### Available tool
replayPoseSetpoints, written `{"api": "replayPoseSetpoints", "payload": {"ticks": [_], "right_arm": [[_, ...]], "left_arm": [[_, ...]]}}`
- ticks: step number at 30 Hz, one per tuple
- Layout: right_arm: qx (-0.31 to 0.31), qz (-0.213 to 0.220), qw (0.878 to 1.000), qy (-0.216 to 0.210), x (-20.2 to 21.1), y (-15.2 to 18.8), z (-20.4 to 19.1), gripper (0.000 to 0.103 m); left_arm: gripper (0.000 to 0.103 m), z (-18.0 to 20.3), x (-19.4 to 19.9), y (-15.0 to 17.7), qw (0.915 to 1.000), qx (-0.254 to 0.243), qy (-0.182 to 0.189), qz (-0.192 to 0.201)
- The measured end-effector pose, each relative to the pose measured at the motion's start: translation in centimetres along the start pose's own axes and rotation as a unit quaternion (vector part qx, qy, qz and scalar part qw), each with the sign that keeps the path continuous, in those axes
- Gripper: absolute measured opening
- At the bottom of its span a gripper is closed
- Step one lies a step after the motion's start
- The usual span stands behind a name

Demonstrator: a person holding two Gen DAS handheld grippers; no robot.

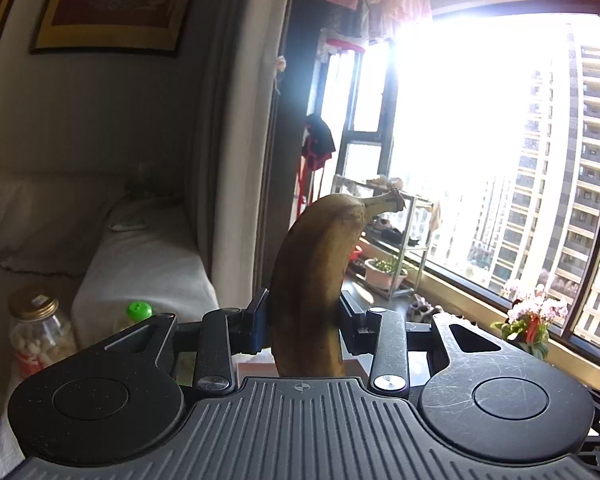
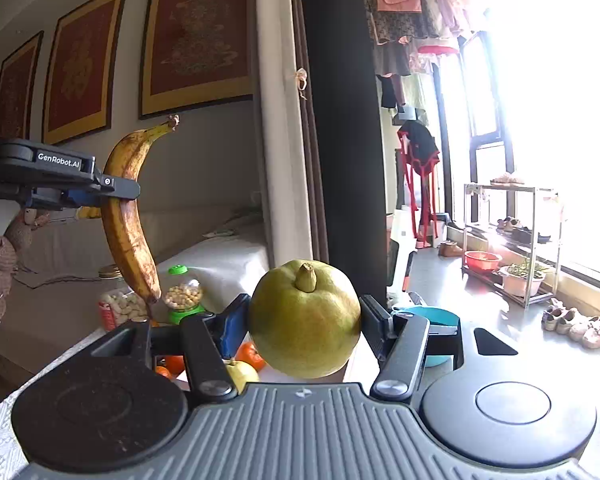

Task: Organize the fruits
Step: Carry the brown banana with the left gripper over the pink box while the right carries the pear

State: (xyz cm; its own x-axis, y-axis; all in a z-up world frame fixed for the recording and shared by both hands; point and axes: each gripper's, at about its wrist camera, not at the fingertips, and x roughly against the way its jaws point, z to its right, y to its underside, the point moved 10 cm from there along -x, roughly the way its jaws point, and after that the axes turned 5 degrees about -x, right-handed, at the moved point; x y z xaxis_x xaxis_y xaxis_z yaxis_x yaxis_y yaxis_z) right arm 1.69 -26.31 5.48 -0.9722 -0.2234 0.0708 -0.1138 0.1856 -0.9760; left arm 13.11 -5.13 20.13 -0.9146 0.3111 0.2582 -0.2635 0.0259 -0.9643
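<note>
While clamped upright, banana (image 1: 312,280) between fingers (image 1: 256,320)

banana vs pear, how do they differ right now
The banana is long, curved and yellow with brown blotches; the pear is round and plain green. The banana stands roughly upright, stem up, in the left gripper; the pear sits in the right gripper, stem toward the camera. The banana sticks out well above and below its fingers; the pear fills the gap. Both are held off the table.
</note>
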Motion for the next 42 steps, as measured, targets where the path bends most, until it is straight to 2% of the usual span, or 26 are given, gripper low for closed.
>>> {"api": "replayPoseSetpoints", "payload": {"ticks": [1, 6, 9, 11, 13, 17, 19, 24, 28, 31, 33, 37, 42], "right_arm": [[-0.001, -0.001, 1.0, 0.01, 0.1, 0.1, 0.9, 0.058], [-0.029, -0.028, 0.999, 0.026, -0.7, 2.4, 4.3, 0.058], [-0.049, -0.047, 0.997, 0.034, -1.2, 4.1, 5.8, 0.058], [-0.055, -0.056, 0.996, 0.04, -1.5, 5.1, 6.6, 0.058], [-0.06, -0.063, 0.995, 0.046, -1.7, 5.9, 7.4, 0.058], [-0.078, -0.074, 0.993, 0.053, -2.3, 7.3, 8.5, 0.058], [-0.083, -0.079, 0.992, 0.053, -2.4, 7.9, 8.8, 0.058], [-0.087, -0.089, 0.991, 0.057, -2.9, 8.7, 9.3, 0.058], [-0.091, -0.093, 0.99, 0.059, -3.7, 8.6, 9.3, 0.058], [-0.09, -0.097, 0.99, 0.058, -3.8, 8.9, 9.0, 0.058], [-0.089, -0.1, 0.989, 0.058, -3.9, 9.1, 8.9, 0.058], [-0.091, -0.11, 0.988, 0.056, -4.3, 9.7, 8.7, 0.058], [-0.085, -0.115, 0.988, 0.056, -4.5, 9.6, 8.3, 0.058]], "left_arm": [[0.041, 0.6, -1.2, 0.2, 0.9999, 0.0, 0.009, -0.007], [0.041, 3.3, -9.7, 4.4, 0.994, 0.016, 0.047, -0.097], [0.041, 4.2, -14.5, 7.9, 0.9826, 0.029, 0.068, -0.17], [0.041, 4.4, -17.2, 10.2, 0.9712, 0.038, 0.079, -0.222], [0.041, 4.2, -19.3, 12.0, 0.9633, 0.041, 0.074, -0.255], [0.041, 3.5, -22.2, 14.5, 0.9545, 0.044, 0.052, -0.29], [0.041, 3.2, -23.0, 16.0, 0.9463, 0.062, 0.05, -0.313], [0.041, 2.9, -24.4, 17.7, 0.9386, 0.077, 0.032, -0.335], [0.042, 2.5, -25.2, 18.7, 0.9331, 0.11, 0.016, -0.342], [0.041, 1.9, -24.7, 18.5, 0.9327, 0.111, -0.029, -0.342], [0.041, 1.4, -24.4, 18.3, 0.9327, 0.119, -0.044, -0.338], [0.041, 3.0, -24.8, 18.4, 0.9341, 0.075, 0.005, -0.349], [0.042, 3.4, -25.7, 19.3, 0.9297, 0.056, 0.013, -0.364]]}}
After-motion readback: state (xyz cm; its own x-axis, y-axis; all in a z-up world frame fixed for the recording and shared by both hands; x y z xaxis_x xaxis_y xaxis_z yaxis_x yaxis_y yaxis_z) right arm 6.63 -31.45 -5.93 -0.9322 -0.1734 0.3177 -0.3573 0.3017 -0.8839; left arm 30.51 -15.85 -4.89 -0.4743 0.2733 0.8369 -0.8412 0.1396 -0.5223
